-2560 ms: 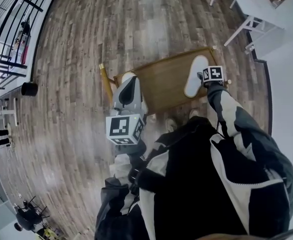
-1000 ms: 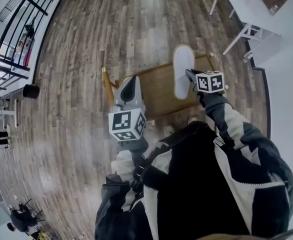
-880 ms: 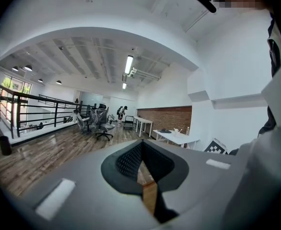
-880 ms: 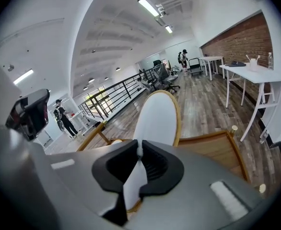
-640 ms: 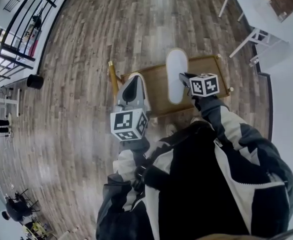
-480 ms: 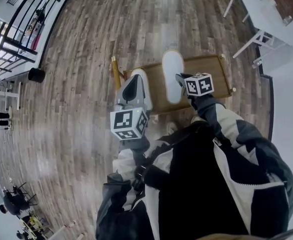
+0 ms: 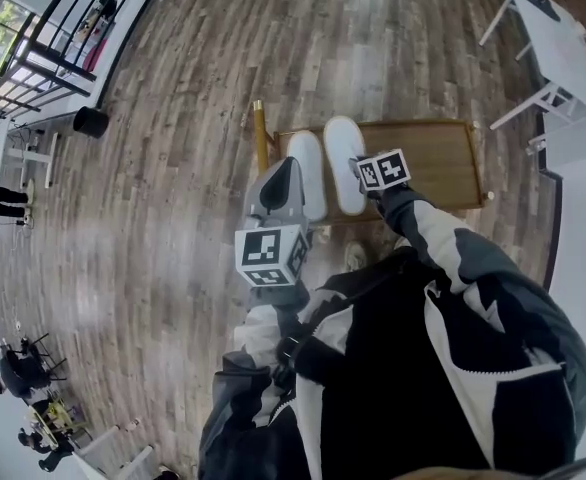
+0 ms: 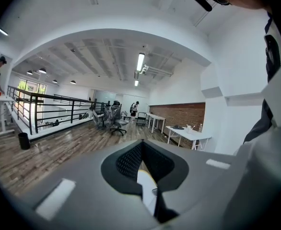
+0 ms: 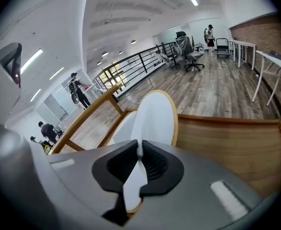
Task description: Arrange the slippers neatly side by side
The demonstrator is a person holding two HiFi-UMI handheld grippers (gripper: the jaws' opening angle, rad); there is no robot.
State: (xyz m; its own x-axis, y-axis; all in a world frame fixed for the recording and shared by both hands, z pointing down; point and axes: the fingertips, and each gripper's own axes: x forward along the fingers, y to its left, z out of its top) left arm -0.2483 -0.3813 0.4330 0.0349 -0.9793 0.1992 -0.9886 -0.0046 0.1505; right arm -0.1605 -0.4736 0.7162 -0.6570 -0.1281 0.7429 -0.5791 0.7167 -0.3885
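Observation:
Two white slippers with tan rims are on the left end of a low wooden table (image 7: 423,163). The left slipper (image 7: 306,173) lies flat by the table's left edge. The right slipper (image 7: 344,176) is close beside it and parallel, with my right gripper (image 7: 359,171) shut on its near end. In the right gripper view the held slipper (image 9: 155,116) reaches away from the right gripper (image 9: 139,153), with the other slipper (image 9: 122,127) to its left. My left gripper (image 7: 283,168) hovers over the left slipper's outer side, jaws closed (image 8: 141,150). A sliver of white slipper (image 8: 147,188) shows below them.
A wooden rail (image 7: 261,138) stands up at the table's left end. White desks (image 7: 548,38) are at the far right, a black bin (image 7: 91,121) and a metal railing (image 7: 53,58) at the far left. The person's shoe (image 7: 353,256) is just before the table. Wood floor lies all around.
My right gripper has carried its slipper leftward and down from the table's right part to beside the other slipper. The left gripper has shifted a little.

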